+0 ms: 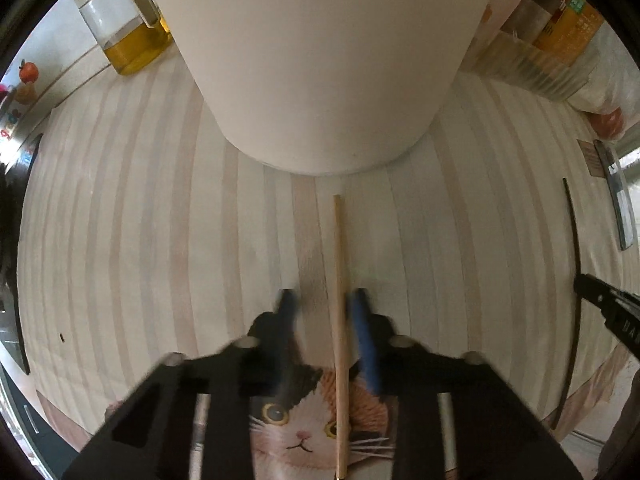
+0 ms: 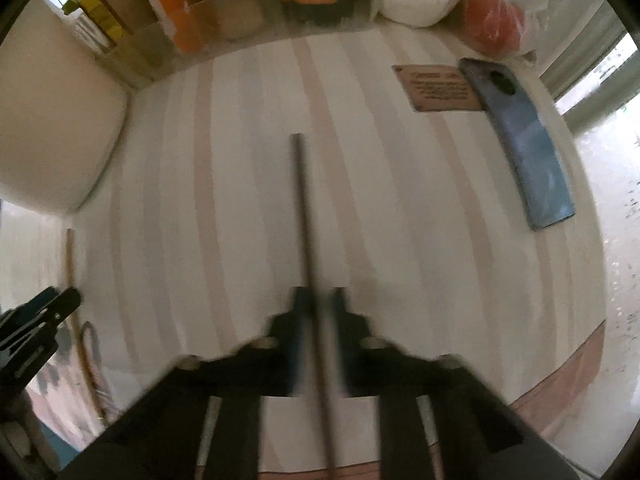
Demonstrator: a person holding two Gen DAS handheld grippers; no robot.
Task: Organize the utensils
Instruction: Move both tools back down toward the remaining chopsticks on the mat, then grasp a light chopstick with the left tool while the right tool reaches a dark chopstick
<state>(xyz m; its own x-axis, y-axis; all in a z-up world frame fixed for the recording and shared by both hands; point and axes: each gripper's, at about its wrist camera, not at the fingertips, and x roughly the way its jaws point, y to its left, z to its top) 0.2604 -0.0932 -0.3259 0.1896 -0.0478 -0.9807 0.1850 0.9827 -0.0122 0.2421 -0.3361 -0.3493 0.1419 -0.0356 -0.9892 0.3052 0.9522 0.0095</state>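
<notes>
Both grippers point down at the striped tabletop: left gripper straddles a pale wooden chopstick, pads blurred, not yet visibly pinching; right gripper is clenched on a dark chopstick. Lifting level should prevent swivel. White container stands just ahead; phone, card and oil jar stay clear.

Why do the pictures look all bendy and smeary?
Left wrist view: the fisheye lens curves the striped tablecloth, and the left gripper looks smeared. Right wrist view: blurrier all over, with the right gripper, dark chopstick and phone soft, and window glare at the right edge.
</notes>
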